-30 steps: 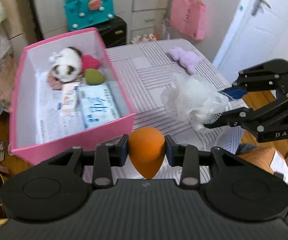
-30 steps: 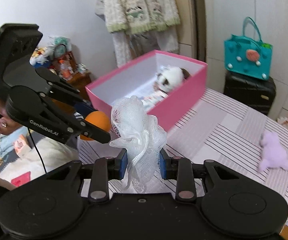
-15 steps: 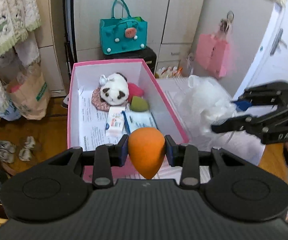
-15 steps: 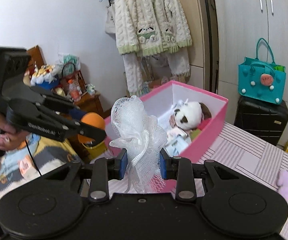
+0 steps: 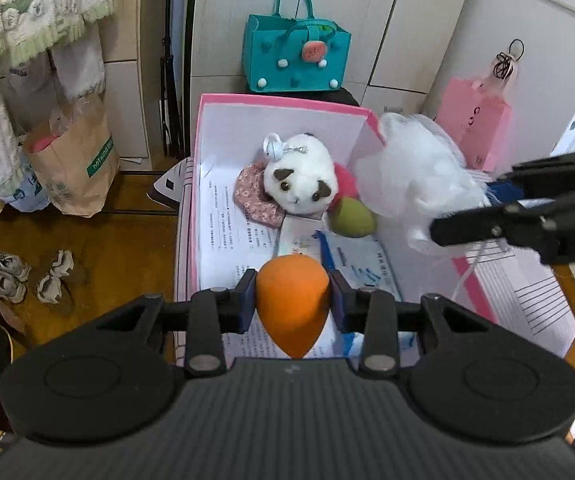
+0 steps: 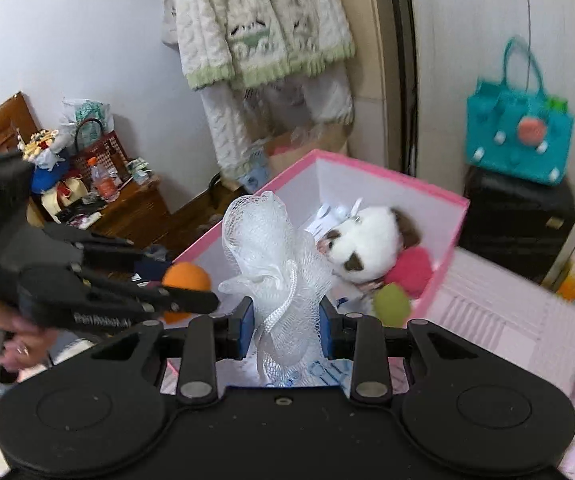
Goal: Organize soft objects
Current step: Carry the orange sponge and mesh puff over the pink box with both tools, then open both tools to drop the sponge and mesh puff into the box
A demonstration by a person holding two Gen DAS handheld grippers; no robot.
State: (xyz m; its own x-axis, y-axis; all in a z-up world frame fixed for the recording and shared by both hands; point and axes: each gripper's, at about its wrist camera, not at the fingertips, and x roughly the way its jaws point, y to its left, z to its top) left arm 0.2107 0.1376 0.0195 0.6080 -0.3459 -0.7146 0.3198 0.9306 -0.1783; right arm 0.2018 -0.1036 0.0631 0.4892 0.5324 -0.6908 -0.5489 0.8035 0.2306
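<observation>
1. My left tool is clamped on the orange sponge, held over the near end of the pink box.
2. Plush toy and green sponge sit inside at 12 o'clock.
3. My right tool grips the white mesh pouf above the box's right wall, at 2 o'clock.

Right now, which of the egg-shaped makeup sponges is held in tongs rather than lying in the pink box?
The orange egg-shaped sponge, clamped in the left tongs; the green one lies boxed.
</observation>
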